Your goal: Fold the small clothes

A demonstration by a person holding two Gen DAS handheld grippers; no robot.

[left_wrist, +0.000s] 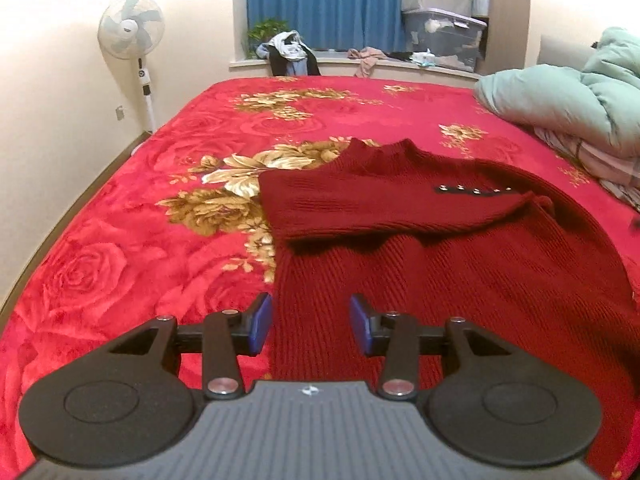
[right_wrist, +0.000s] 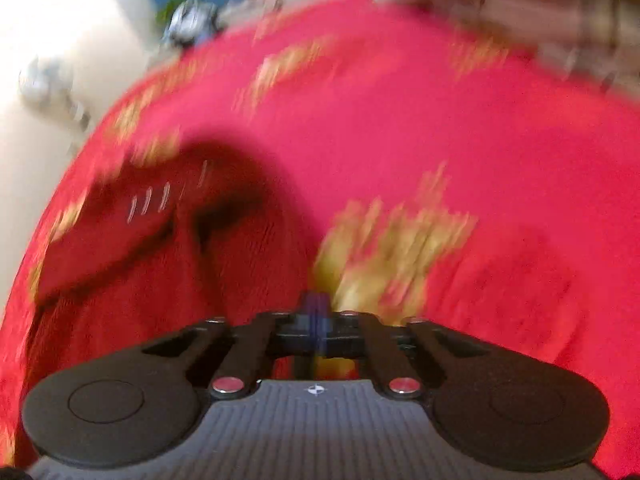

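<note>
Apparently sweater (left_wrist: 460,264) before hand-held gripper (left_wrist: 311,326)

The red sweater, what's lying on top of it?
One sleeve with a row of shiny buttons is folded across the red sweater. The blanket under the sweater is hidden where it is covered.

Ribbed knit sweater (left_wrist: 460,280) on plush floral blanket (left_wrist: 140,240); matt black plastic left hand-held gripper (left_wrist: 311,322).

A home bedroom: ahead of the tongs, bed (left_wrist: 160,184) under rose blanket, duvet (left_wrist: 560,96) right, fan (left_wrist: 132,28) left, curtain (left_wrist: 320,4) and cluttered sill (left_wrist: 332,65) beyond.
</note>
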